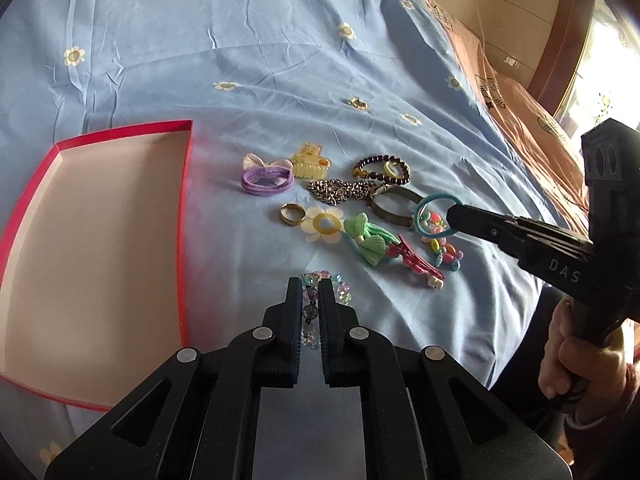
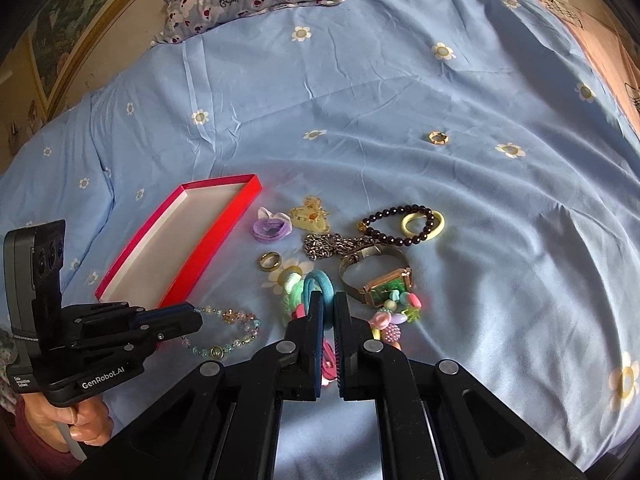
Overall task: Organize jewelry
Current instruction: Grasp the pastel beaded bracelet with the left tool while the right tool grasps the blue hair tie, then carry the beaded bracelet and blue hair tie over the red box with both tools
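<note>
Two tongs pinched: left tongs (image 1: 310,292) a pastel crystal bracelet (image 2: 224,332), right tongs (image 2: 329,300) a teal hair tie (image 2: 318,282); one red box (image 1: 80,240) lay left.

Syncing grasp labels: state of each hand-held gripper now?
Left hand-held gripper: closed on the crystal bead bracelet.
Right hand-held gripper: closed on the teal hair tie.
</note>
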`<state>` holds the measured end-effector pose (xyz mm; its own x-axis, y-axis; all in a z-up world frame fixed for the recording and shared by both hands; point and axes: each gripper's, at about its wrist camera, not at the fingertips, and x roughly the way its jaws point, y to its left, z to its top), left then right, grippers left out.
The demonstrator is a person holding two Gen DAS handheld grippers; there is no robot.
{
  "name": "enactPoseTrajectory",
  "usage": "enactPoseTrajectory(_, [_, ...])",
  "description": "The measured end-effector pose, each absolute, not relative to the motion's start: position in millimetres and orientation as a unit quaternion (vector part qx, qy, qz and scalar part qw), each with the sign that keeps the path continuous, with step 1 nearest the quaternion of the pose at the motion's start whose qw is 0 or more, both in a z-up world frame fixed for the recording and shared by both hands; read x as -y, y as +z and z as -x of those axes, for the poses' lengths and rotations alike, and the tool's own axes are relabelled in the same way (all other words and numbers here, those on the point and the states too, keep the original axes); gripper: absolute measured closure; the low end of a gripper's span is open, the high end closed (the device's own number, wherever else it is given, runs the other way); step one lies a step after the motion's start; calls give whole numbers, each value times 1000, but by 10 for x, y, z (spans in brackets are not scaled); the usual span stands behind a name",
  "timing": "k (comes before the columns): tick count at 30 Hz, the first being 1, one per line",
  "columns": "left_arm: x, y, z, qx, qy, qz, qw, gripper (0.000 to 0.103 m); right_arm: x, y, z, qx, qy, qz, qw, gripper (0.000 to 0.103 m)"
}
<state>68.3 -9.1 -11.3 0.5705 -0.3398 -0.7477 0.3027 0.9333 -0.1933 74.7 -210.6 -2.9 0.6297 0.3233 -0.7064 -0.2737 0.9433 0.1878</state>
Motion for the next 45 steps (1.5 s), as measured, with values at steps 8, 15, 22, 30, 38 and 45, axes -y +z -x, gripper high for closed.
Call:
enactPoseTrajectory(8, [-156, 220, -567, -394, -184, 42, 899, 97, 1754, 32, -769, -392, 209, -35, 895, 99])
enactPoseTrajectory(15, [-515, 395, -535, -374, -155, 57, 913, 97, 1385, 70, -852, -392, 252, -37, 884, 99])
enactPoseTrajectory(22, [-984, 362, -661, -377, -110, 80, 916, 97, 916, 96, -918, -392, 302, -33, 868, 99])
enactPoseTrajectory(30, [-1391, 158, -833, -392, -70, 94, 913, 97, 274, -49, -1114, -411, 349, -19, 842, 99])
enactPoseTrajectory(38, [-1768, -80, -973, -406, -35, 118, 905, 97, -200, -297, -1353, -441, 368, -1, 819, 99])
enactPoseTrajectory(45, [-1938, -331, -992, -430, 9, 98, 897, 97, -347, -482, -1474, -466, 361, 15, 808, 99])
